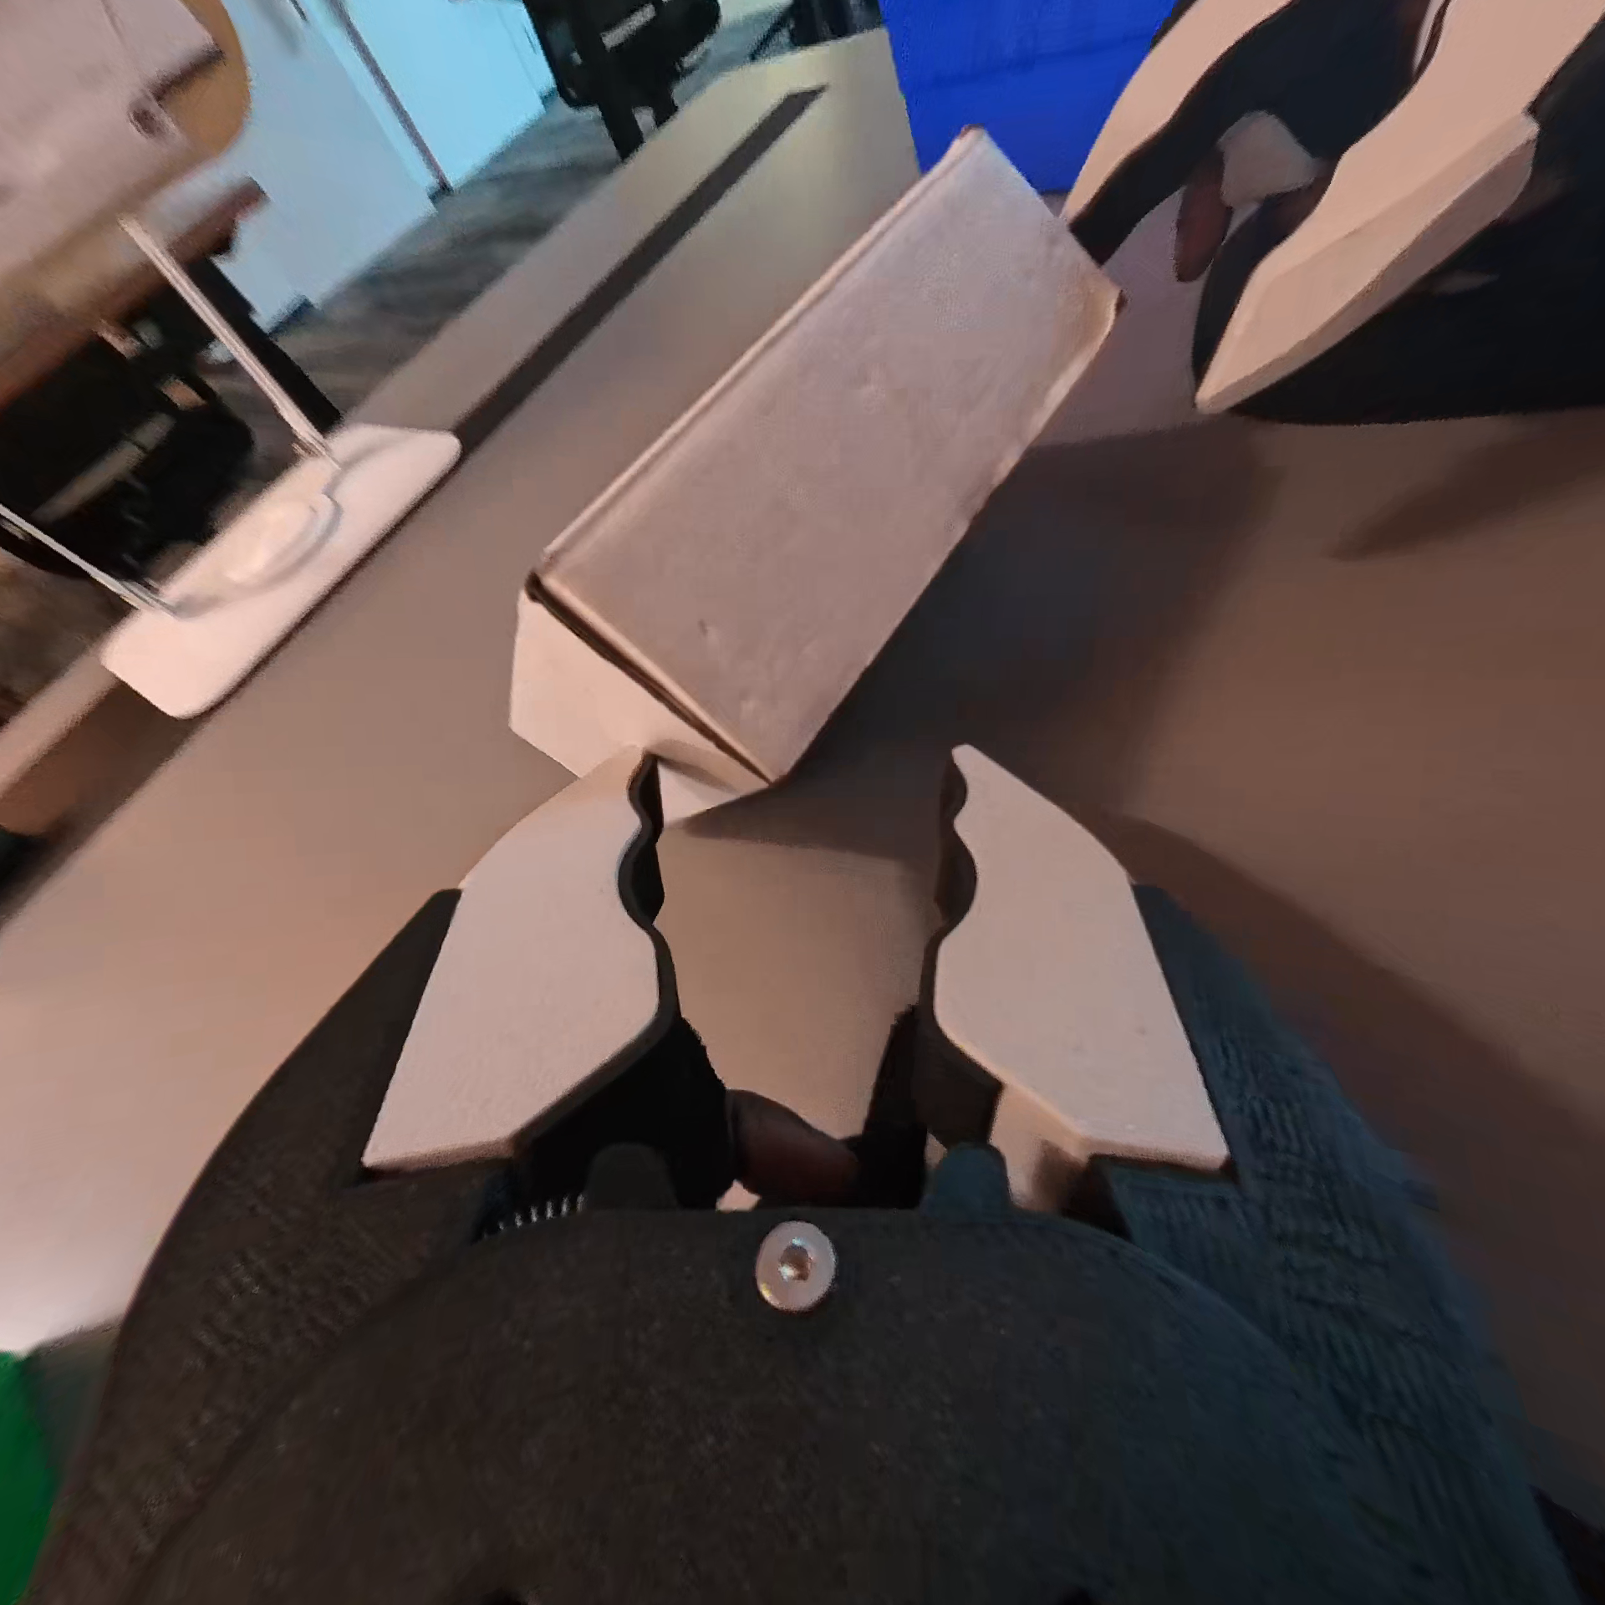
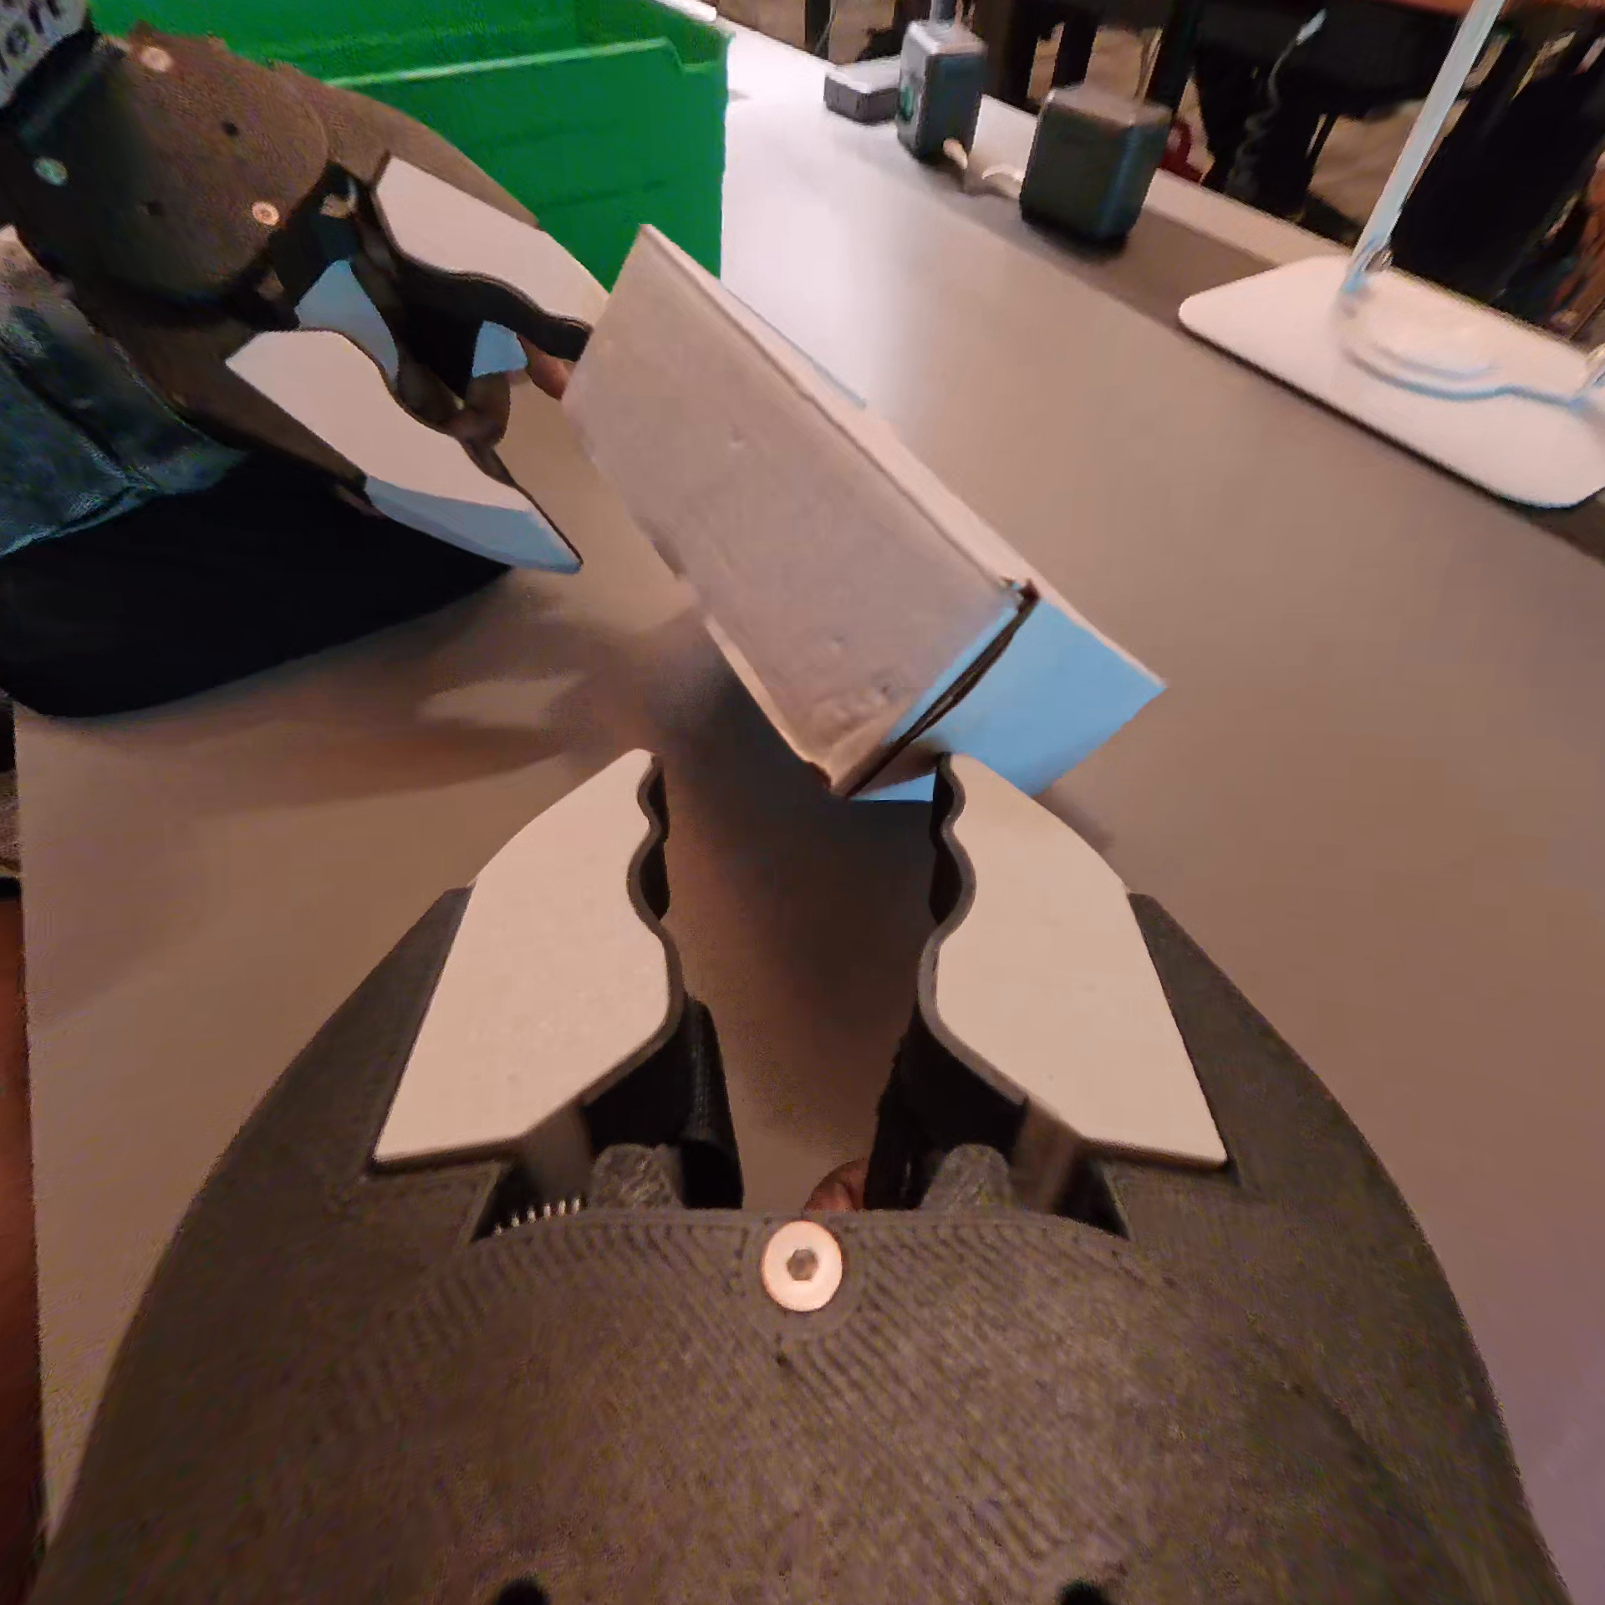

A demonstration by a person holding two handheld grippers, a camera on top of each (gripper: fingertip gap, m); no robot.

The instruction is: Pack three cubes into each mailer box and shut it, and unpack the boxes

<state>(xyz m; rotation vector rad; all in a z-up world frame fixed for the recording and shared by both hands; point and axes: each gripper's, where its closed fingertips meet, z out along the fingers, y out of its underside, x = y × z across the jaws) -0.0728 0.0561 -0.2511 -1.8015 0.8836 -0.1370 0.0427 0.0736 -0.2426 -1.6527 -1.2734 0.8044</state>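
Left wrist view: left gripper [image 1: 799, 773] was spread wide, gripping nothing; the closed mailer box [image 1: 808, 486] sat tilted just ahead, its near corner touching the left fingertip [image 1: 630, 782].
Off to its upper right: right gripper [image 1: 1251, 174], also gaping.
Right wrist view: right gripper [image 2: 799, 773] released too, box [image 2: 808, 538] corner at its right fingertip [image 2: 964, 782].
Behind the box: green bin [image 2: 556, 130] on the grey table [image 2: 1216, 695].
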